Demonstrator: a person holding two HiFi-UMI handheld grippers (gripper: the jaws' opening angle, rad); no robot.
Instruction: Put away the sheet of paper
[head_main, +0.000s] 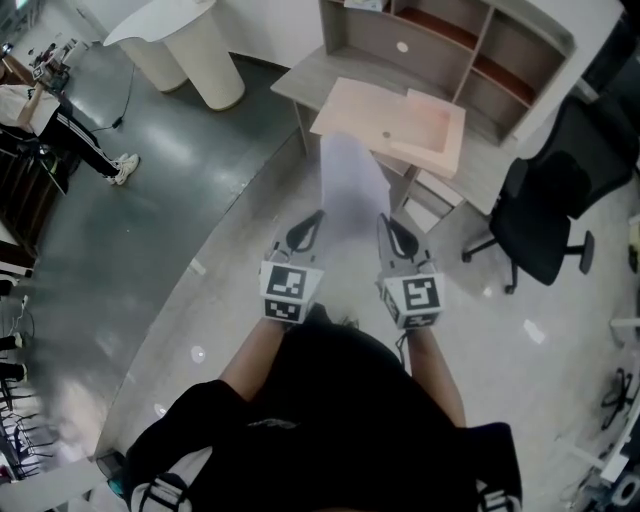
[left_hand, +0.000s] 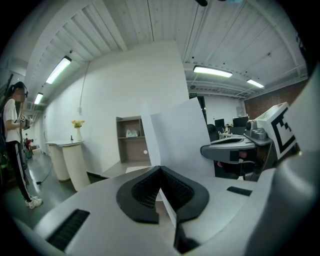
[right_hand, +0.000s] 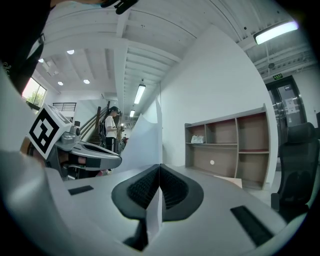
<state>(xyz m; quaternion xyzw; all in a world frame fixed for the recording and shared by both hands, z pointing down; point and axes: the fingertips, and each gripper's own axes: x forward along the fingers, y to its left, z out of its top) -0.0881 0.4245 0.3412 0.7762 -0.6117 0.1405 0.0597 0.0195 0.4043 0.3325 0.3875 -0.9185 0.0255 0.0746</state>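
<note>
Desk (head_main: 300, 80): it stands ahead of you, with 2 pale boards (head_main: 395, 125) on top.
Sheet of paper (head_main: 352, 180): you hold it in the air before the desk's front edge.
Left gripper (head_main: 316, 218): its jaws pinch the sheet's left side, at the end away from the desk.
Right gripper (head_main: 384, 222): its jaws pinch the right side at that same end.

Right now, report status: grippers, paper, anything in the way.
Left gripper, right gripper: shut on sheet of paper. Held aloft before the desk. Office chair right of desk.
</note>
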